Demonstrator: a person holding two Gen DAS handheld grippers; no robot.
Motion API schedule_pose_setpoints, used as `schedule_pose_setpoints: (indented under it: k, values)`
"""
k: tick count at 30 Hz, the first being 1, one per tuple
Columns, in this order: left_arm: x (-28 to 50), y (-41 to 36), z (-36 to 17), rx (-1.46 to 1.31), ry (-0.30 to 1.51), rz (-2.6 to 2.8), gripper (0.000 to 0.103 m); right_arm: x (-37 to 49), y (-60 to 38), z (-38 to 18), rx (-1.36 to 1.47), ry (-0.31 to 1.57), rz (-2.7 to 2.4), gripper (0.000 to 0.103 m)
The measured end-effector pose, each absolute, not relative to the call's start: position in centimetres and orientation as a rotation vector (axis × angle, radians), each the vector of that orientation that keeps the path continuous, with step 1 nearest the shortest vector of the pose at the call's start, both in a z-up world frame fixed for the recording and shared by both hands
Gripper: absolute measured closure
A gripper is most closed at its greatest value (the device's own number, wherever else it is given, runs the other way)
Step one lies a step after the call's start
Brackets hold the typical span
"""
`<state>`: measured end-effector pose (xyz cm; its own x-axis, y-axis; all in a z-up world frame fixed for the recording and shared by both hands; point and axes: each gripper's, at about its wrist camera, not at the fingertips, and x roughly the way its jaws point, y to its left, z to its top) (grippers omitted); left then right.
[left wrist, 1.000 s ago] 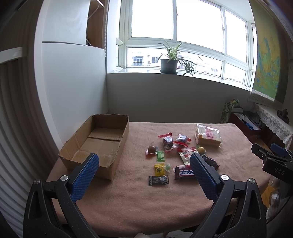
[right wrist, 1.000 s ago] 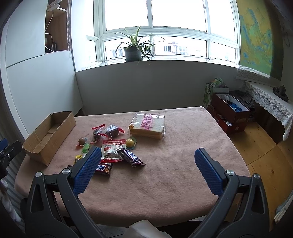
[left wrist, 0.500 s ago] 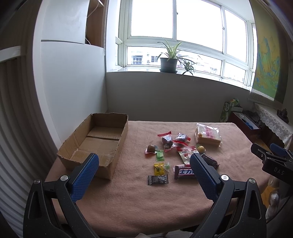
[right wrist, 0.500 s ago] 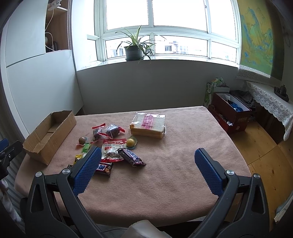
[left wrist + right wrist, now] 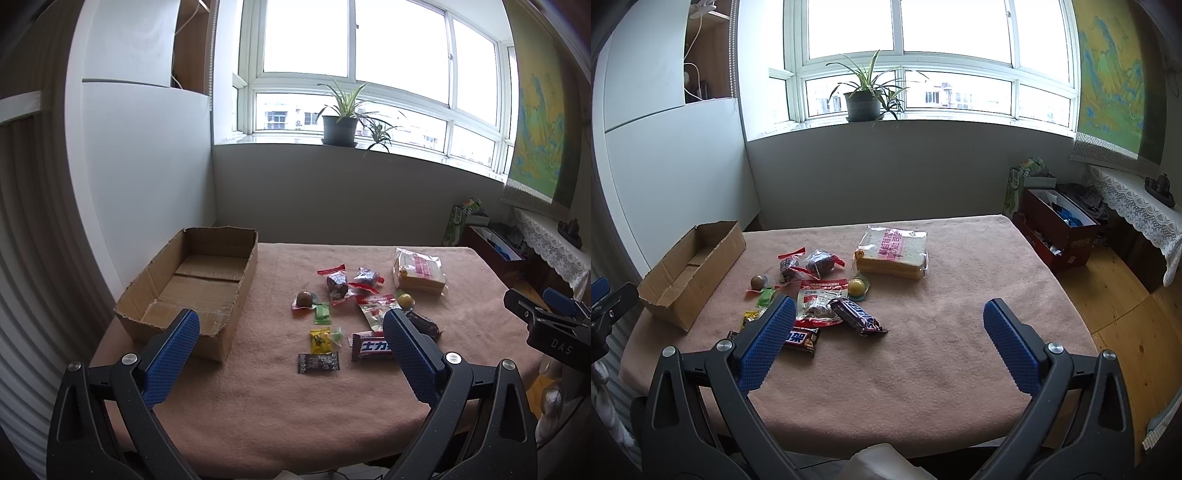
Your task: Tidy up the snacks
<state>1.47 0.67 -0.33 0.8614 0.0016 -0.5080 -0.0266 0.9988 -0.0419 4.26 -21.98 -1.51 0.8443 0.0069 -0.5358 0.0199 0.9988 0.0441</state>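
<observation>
Left gripper (image 5: 291, 334): held above the near edge of the surface, fingers (image 5: 171, 352) spread wide with nothing between them; it also shows at the left border of the right wrist view.
Right gripper (image 5: 888, 323): held above the near right part of the surface, blue-padded fingers (image 5: 1010, 347) wide apart and empty; in the left wrist view its black body shows at the right edge.
Surface (image 5: 960, 302): covered with a pink cloth, in front of a window.
Cardboard box (image 5: 195, 284): open-topped, at the far left of the surface, nothing inside, well apart from the snacks.
Snacks: loose in a cluster at the middle of the surface, none in the box.
Bread pack (image 5: 892, 253): clear wrap with pink print, at the far right of the cluster.
Yellow ball candy (image 5: 856, 287): just beside the near left corner of the bread pack.
Two red-ended dark sweets (image 5: 807, 262): side by side at the far side of the cluster.
Brown round candy (image 5: 304, 298): leftmost, next to a green sweet (image 5: 322, 313).
Red-and-clear packet (image 5: 820, 302): in the middle, touching a dark chocolate bar (image 5: 857, 315) on its right.
Second bar with white lettering (image 5: 371, 347): nearer the edge, partly behind a finger in both views.
Yellow sweet (image 5: 319, 339): just beyond a small black packet (image 5: 318, 362).
Potted plant (image 5: 864, 98): on the windowsill.
</observation>
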Motion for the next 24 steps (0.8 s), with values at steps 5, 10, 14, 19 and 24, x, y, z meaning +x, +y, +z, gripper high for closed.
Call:
schedule_pose_setpoints:
  k: [5,10,14,19,24]
  values:
    - [1.5,0.5,-0.4,-0.048,0.535,0.012,0.003,4.3,-21.8,-1.7,0.049,0.573,-0.003,0.000]
    - [1.6,0.5,-0.5,-0.048,0.538,0.009,0.003,4.5,-21.7,-1.8,0.050,0.578,-0.002,0.000]
    - [1.7,0.4,-0.7,-0.049,0.542,0.007,0.003,4.7,-21.9,-2.2,0.051,0.589,0.002,0.000]
    - [1.9,0.6,-0.9,-0.052,0.551,0.007,0.003,5.1,-22.1,-2.6,0.054,0.603,0.007,0.000]
    - [2.3,0.7,-1.3,-0.054,0.560,0.007,0.003,5.5,-22.3,-3.1,0.056,0.616,0.006,0.000]
